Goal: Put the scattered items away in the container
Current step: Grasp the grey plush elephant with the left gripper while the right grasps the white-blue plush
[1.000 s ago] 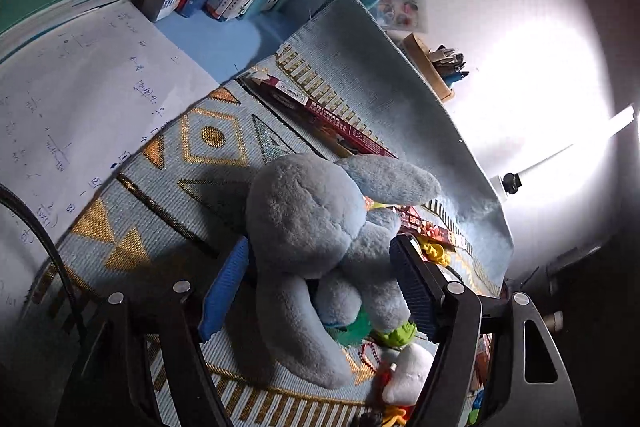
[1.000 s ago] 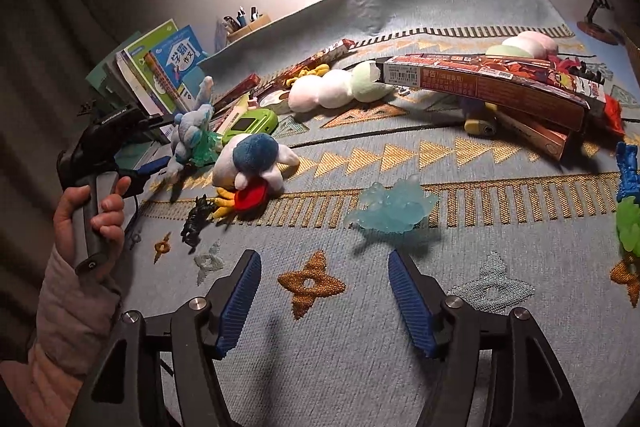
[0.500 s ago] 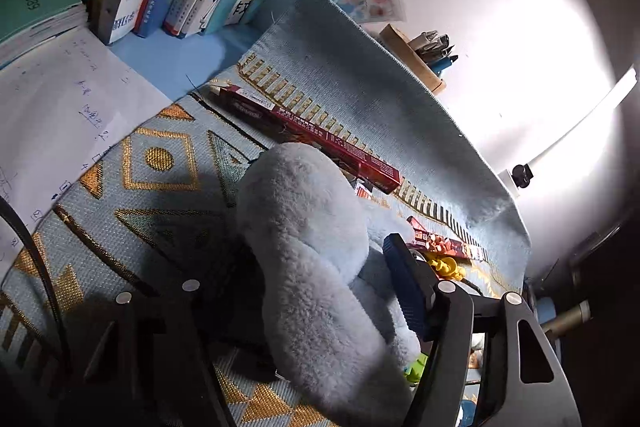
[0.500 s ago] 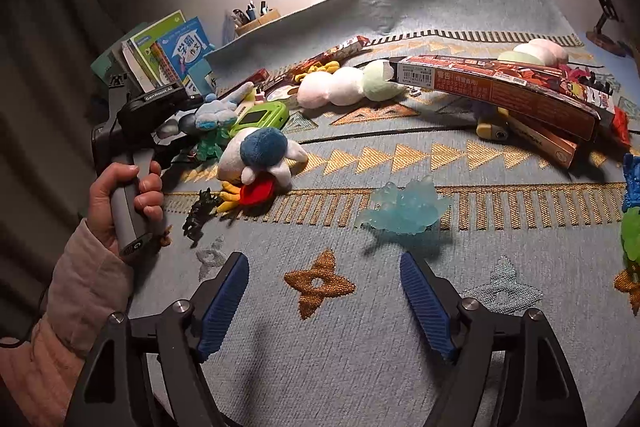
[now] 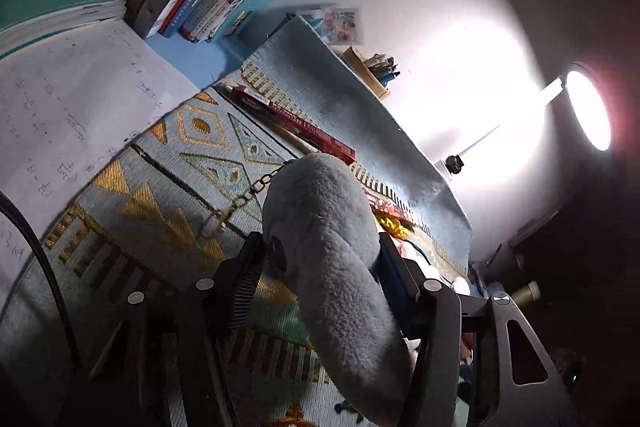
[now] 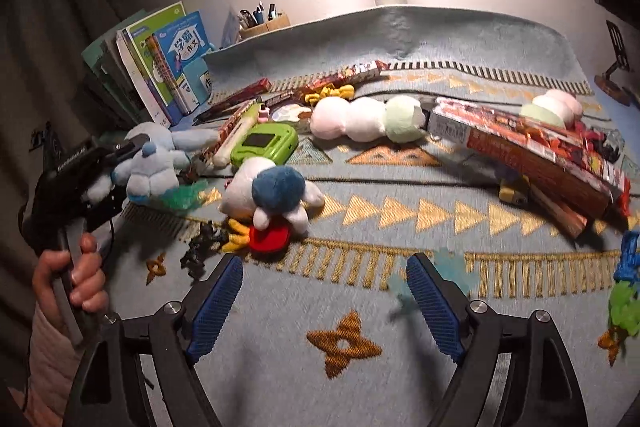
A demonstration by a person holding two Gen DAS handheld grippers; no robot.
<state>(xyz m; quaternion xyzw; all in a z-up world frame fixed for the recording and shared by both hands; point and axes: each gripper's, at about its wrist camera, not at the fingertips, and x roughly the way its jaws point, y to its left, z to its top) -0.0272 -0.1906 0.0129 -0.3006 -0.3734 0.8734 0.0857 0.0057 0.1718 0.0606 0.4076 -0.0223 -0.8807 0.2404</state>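
My left gripper is closing its jaws around the grey-blue plush toy, whose fur fills the gap and touches both pads, so I count it as gripped; its keychain clasp trails onto the patterned rug. From the right wrist view I see the same plush at the left gripper's nose, with the person's hand wrapped round the handle. My right gripper has its jaws opening with nothing between them, only bare rug below; a pale blue translucent toy sits blurred just behind its right finger. I cannot spot any container in either view. Close around the plush are clutter: a green handheld game, a white-and-blue plush lying on a red disc, a small black figure, and a pink-white-green caterpillar plush farther back. Long red boxes lie to the right, one propped over a yellow toy. The rug rides up against the wall at the back. Books lean at the left, a pen holder stands behind them, and a desk lamp glares on the white wall.
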